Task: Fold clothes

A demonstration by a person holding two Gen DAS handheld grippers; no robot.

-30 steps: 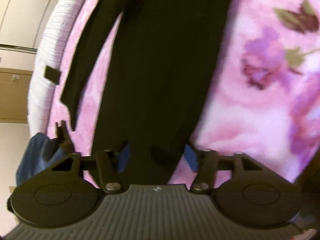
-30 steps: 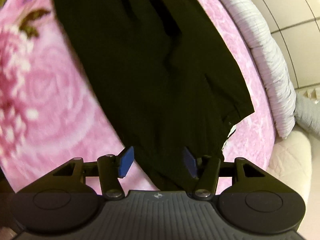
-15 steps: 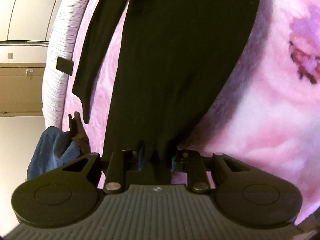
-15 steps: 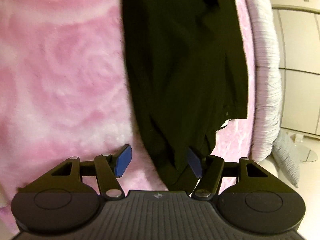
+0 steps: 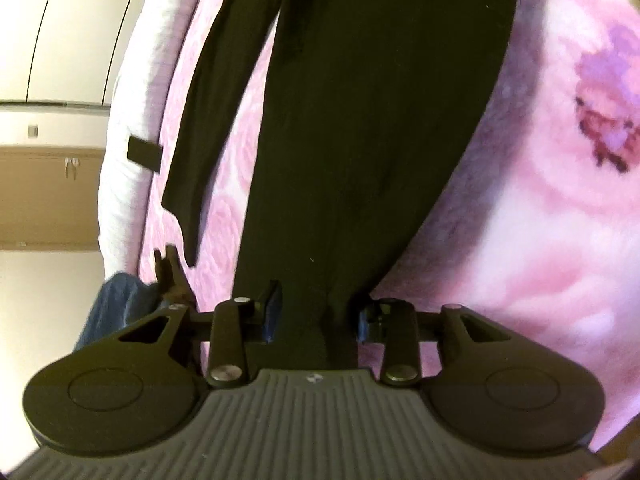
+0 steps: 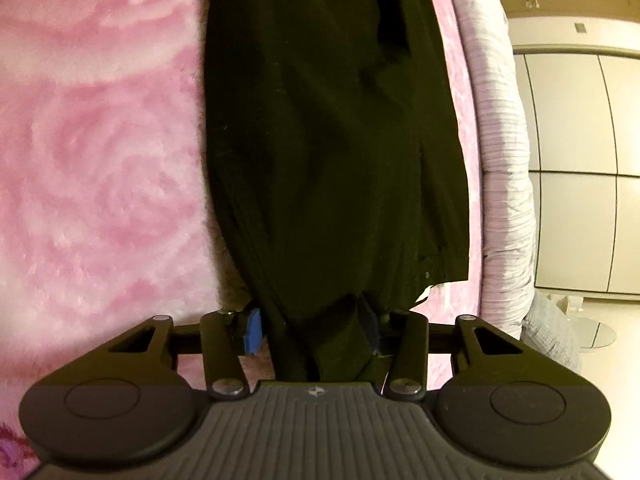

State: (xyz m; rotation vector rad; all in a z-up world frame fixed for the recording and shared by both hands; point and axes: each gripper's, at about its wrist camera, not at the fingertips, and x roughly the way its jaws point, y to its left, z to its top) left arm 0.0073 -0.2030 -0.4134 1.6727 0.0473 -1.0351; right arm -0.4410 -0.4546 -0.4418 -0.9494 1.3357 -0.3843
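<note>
A black long-sleeved garment hangs from both grippers over a pink floral blanket. My left gripper is shut on a bunched edge of it, blue pads pressed against the cloth. One sleeve hangs loose at the left. In the right wrist view the same garment runs up the middle, and my right gripper is shut on its gathered edge. A short flap of the garment hangs at the right.
The pink blanket covers a bed with a white ribbed edge that also shows in the right wrist view. A blue cloth lies at the bed's edge. Cabinets stand behind.
Both grippers have closed on the black garment; the right one closed last. The garment now hangs straighter and more stretched between them.
</note>
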